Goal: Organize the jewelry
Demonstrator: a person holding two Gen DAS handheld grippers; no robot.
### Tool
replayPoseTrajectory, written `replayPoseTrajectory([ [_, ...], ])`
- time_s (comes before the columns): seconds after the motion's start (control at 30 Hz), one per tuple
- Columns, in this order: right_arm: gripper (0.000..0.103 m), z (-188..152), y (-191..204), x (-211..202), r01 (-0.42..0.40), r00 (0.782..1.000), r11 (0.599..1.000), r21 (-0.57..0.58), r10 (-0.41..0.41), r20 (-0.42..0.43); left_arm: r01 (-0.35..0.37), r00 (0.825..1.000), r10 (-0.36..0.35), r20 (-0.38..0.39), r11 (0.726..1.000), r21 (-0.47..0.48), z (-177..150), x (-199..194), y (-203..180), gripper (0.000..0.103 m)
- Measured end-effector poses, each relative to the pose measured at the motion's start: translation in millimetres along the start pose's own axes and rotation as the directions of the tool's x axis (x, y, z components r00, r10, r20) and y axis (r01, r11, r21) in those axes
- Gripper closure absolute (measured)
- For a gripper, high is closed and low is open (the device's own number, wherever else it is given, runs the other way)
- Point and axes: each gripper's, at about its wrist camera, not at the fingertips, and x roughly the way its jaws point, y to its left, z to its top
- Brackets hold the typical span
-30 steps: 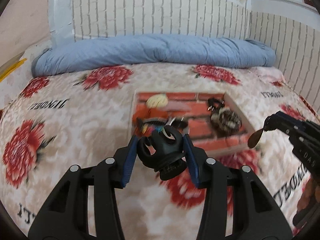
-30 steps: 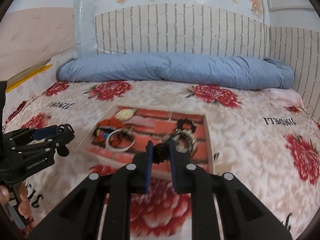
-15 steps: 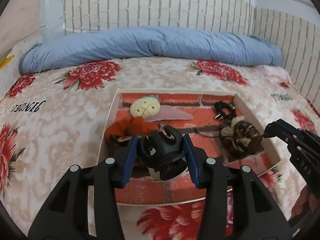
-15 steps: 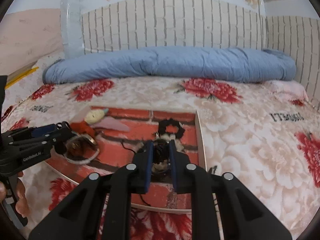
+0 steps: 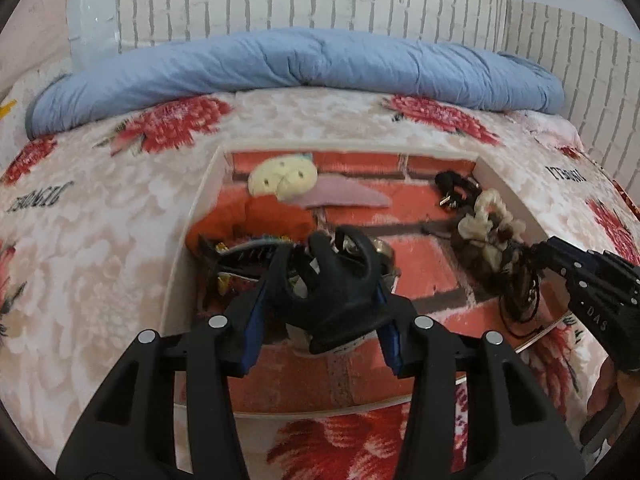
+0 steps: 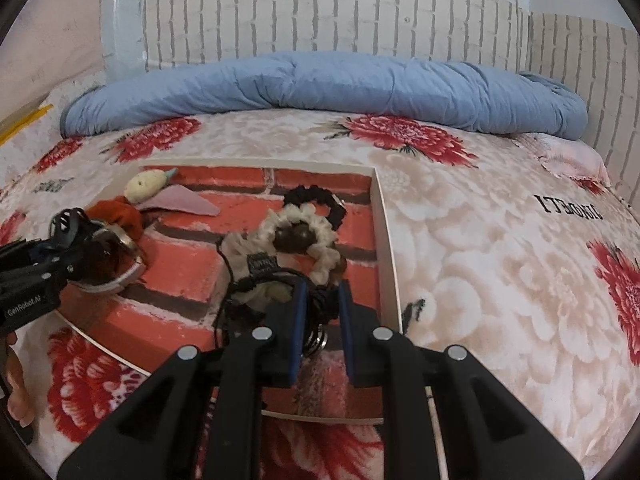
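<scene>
A shallow white-rimmed tray (image 5: 191, 236) with a brick-pattern floor lies on the bed. My left gripper (image 5: 326, 280) hangs low over its near left part, shut on a black claw hair clip (image 5: 336, 288). In the right wrist view, my right gripper (image 6: 322, 308) is over the tray's (image 6: 386, 240) near right corner. It is shut on a small dark trinket (image 6: 318, 320) with a metal bit. Just beyond it lie a cream scrunchie (image 6: 316, 236) and a black scrunchie (image 6: 320, 198). The left gripper (image 6: 74, 238) and the clip (image 6: 66, 220) show at the left edge there.
The tray also holds a cream felt face (image 5: 282, 176), a pink felt piece (image 5: 344, 196), an orange cloth (image 5: 248, 220) and a bangle (image 6: 120, 276). A rolled blue quilt (image 5: 300, 64) lines the back wall. The flowered bedspread (image 6: 500, 260) surrounds the tray.
Both grippers have come down and forward, from short of the tray to over its near part. Each keeps its hold on the same item.
</scene>
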Motion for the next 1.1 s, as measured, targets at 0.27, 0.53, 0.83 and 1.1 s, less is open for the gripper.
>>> replayPoseTrajectory([
  [0.27,0.083,-3,-3,-2,-0.013,1.000,1.000,0.018,0.013,0.011,-0.025,1.000,0.025,0.009,0.999,0.025,-6,-2,-5,0.057],
  [0.53,0.053,-7,-5,-8,-0.019,1.000,0.999,0.035,0.019,0.014,-0.030,0.999,0.030,0.035,1.000,0.001,-8,-11,1,0.029],
  [0.83,0.017,-9,-7,-37,-0.043,0.999,0.997,0.069,0.041,0.023,-0.047,0.996,0.047,0.079,0.999,-0.006,-14,-53,4,0.008],
  [1.1,0.004,-21,7,-106,-0.064,0.994,0.997,0.045,0.060,0.096,-0.096,0.981,0.096,0.166,0.995,-0.013,-34,-131,4,0.005],
])
